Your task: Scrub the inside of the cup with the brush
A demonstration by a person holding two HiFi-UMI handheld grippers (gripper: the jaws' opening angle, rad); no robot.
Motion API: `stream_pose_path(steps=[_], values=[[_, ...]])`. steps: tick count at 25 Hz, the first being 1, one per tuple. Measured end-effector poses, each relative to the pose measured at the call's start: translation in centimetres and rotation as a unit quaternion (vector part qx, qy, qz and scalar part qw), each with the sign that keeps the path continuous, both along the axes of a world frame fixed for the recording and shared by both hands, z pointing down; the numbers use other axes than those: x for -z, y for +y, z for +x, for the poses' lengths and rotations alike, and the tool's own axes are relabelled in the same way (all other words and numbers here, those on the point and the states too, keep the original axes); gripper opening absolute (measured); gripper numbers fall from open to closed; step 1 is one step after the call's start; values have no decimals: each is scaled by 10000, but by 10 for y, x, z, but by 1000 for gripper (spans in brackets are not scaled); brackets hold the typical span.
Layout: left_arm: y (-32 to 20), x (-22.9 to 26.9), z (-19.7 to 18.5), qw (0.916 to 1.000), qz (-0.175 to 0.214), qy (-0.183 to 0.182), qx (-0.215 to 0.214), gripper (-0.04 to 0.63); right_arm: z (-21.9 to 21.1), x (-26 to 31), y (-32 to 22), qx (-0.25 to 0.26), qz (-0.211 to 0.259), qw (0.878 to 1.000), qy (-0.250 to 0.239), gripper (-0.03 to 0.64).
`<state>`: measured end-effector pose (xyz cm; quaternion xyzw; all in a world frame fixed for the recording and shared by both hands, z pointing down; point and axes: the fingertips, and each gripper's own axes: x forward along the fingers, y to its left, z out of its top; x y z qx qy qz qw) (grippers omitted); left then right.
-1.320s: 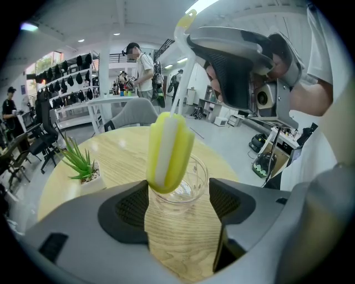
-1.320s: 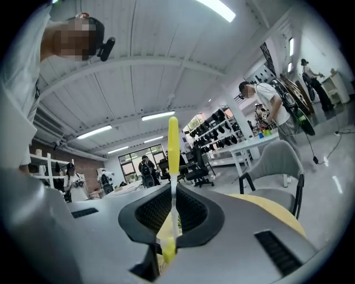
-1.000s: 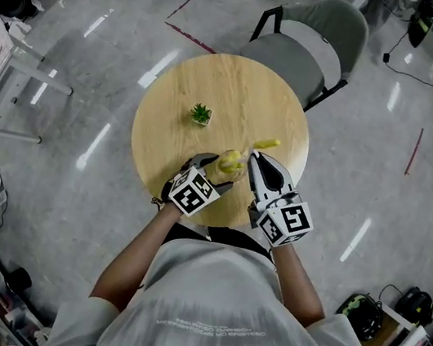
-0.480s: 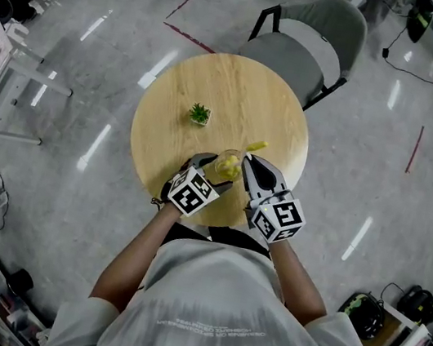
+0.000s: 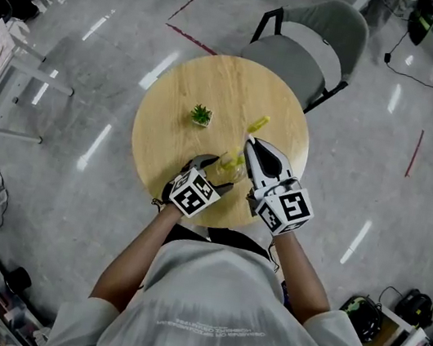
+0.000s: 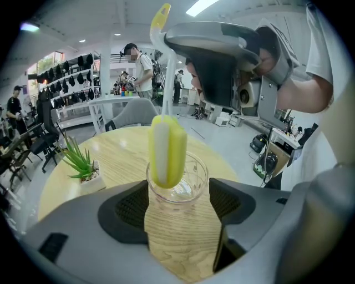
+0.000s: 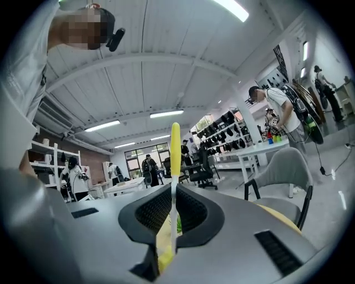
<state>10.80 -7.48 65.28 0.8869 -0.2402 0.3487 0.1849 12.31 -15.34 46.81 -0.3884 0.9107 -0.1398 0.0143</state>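
A clear glass cup point(image 5: 230, 165) stands near the front edge of the round wooden table point(image 5: 217, 77). My left gripper point(image 5: 222, 171) is shut on it, one pad on each side of the cup point(image 6: 178, 183). The brush has a yellow sponge head point(image 6: 166, 148) that sits half in the cup's mouth. Its thin white handle rises to a yellow tip point(image 5: 258, 122). My right gripper point(image 5: 249, 144) is shut on the handle point(image 7: 175, 150) just above and to the right of the cup.
A small potted plant point(image 5: 201, 114) sits on the table to the left of the cup and further back, and shows in the left gripper view point(image 6: 83, 163). A grey chair point(image 5: 314, 44) stands behind the table. People and desks are in the room's background.
My right gripper has moved further over the table, and the brush's yellow tip has swung toward the far side. The left gripper and the cup have stayed put.
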Motion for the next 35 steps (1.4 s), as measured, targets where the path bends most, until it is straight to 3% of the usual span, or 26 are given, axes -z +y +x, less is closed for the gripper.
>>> stream_pose_path(steps=[3,6,11,20,27,31,35], values=[[1,1,0,10000,-9,6,3,339,-1,-4,10,127,194,9992,323,51],[1,1,1,10000,-16,1,-4,339,-11,-20,25,575,484,9919,1022,51],[1,1,2,10000,3,5,0,339,-14,-48,35,977,431,9793,1718,52],[0,1,1,10000,17,-1,11,339,-16,-50,26,1003,301,9727,2073,58],[0,-1,3,9999,69,-67,-37,341,-13,-23,23,1194,505,9626,2379,66],[-1,0,6,9999,86,-71,-47,341,-22,-27,26,1747,528,9454,2700,66],[0,0,10,9999,101,-85,-32,341,-29,-35,28,2300,542,9187,3165,66]])
